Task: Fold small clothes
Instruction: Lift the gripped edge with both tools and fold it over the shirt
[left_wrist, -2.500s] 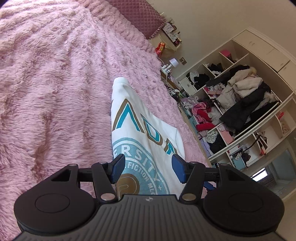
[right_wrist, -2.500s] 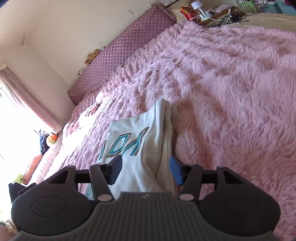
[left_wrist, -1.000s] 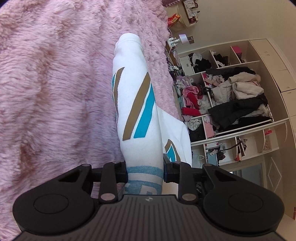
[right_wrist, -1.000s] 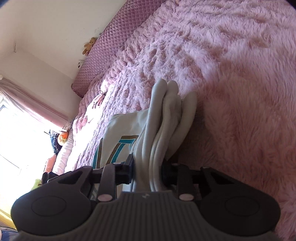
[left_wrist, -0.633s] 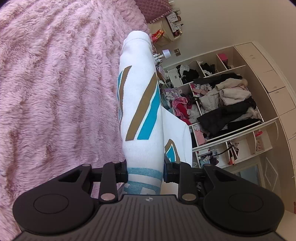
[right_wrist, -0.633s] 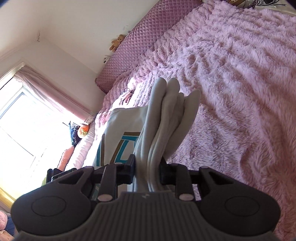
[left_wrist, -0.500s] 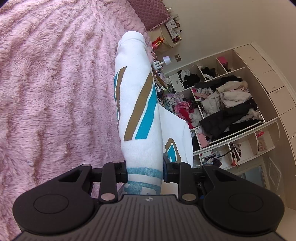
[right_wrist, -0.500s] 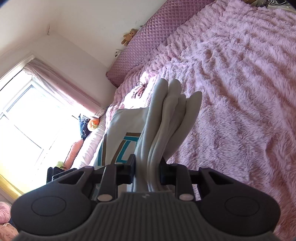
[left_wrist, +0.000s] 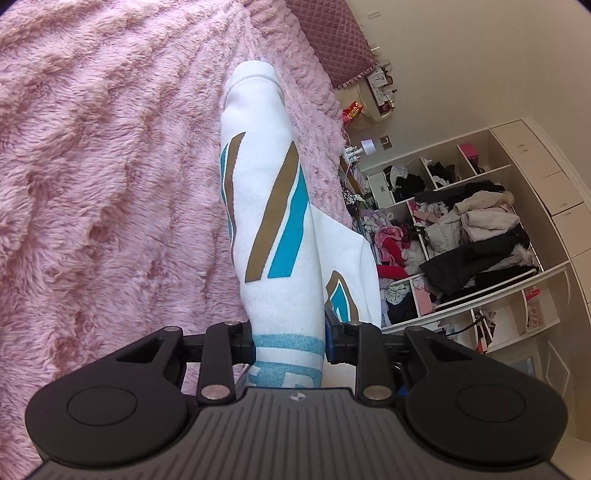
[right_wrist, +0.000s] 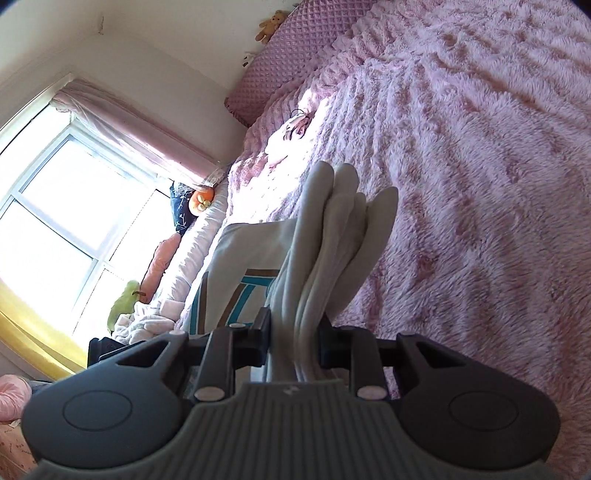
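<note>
While each claw, left (left_wrist: 290, 341) and right (right_wrist: 293, 341), clamps the sweatshirt (left_wrist: 266, 221), its print stays partly hidden.

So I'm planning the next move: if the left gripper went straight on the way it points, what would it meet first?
The left gripper is already shut on the white shirt, which fills its line. Beyond that lies the pink blanket, probably next, though depth is unclear.

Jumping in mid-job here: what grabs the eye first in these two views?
The white sweatshirt with teal and brown lettering rises up the middle of both views, one bunched edge pinched in the left tongs, another in the right tongs. Behind it spreads the fluffy pink blanket. At the right of the left view, open shelves overflow with clothes.
</note>
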